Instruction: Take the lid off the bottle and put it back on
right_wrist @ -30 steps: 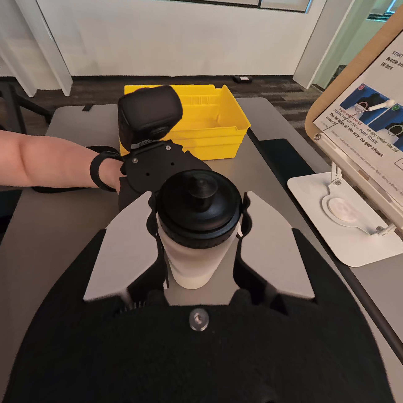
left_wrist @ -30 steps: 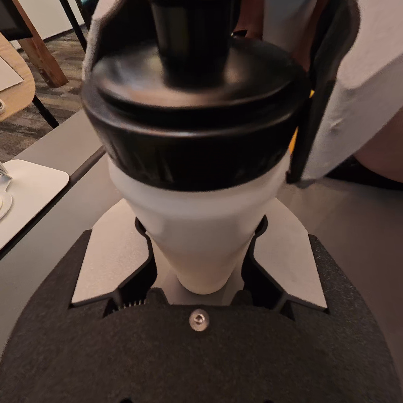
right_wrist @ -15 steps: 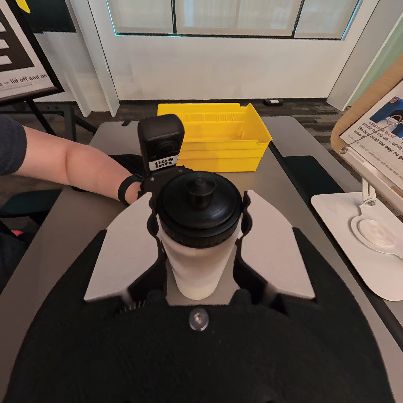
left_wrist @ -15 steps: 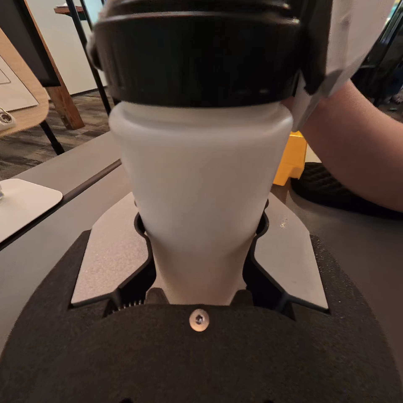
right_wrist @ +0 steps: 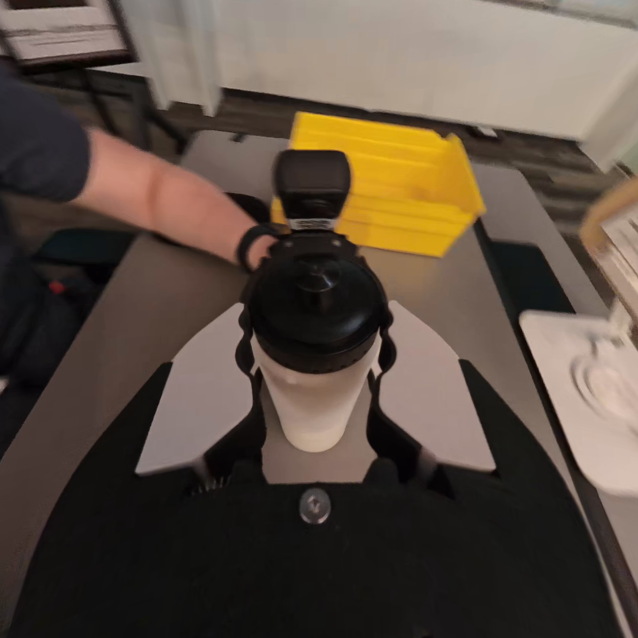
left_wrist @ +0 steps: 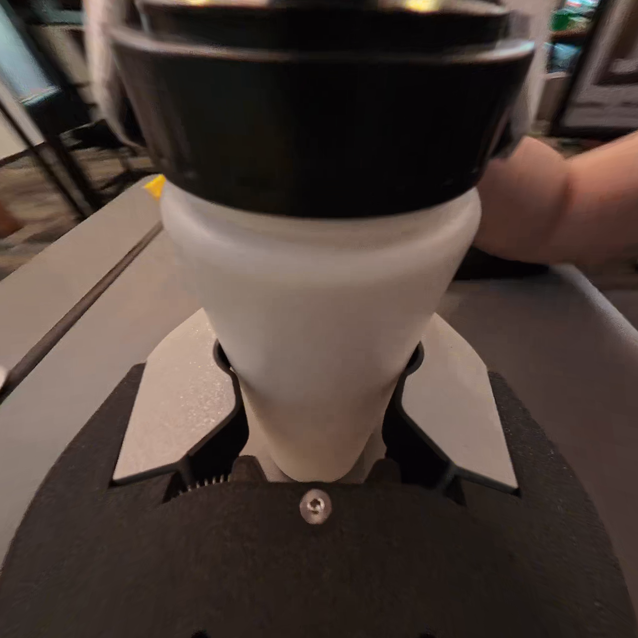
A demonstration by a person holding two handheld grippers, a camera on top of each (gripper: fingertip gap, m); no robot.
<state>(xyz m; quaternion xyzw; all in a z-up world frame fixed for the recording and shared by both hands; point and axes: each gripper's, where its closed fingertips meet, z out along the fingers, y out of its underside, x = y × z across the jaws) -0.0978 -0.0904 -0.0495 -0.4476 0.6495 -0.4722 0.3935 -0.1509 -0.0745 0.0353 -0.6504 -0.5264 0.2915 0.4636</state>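
Bottle [left_wrist: 321,310] stood on the table [right_wrist: 431,276], squeezed low down by the left hand-held gripper [left_wrist: 317,407]. Right hand-held gripper [right_wrist: 316,331] squeezed the black lid [right_wrist: 312,310], not off yet. Unscrewing looked underway; next it needed a twist, then a lift.

Office-like workroom: grey table [right_wrist: 172,276], yellow bin [right_wrist: 397,193], document stand [right_wrist: 614,221].

The right gripper [right_wrist: 316,331] clamps the black lid [right_wrist: 313,316] of the white bottle [right_wrist: 312,407]. The left gripper [right_wrist: 312,241] is just behind it. A yellow bin [right_wrist: 397,193] sits near the table's [right_wrist: 155,293] far edge.
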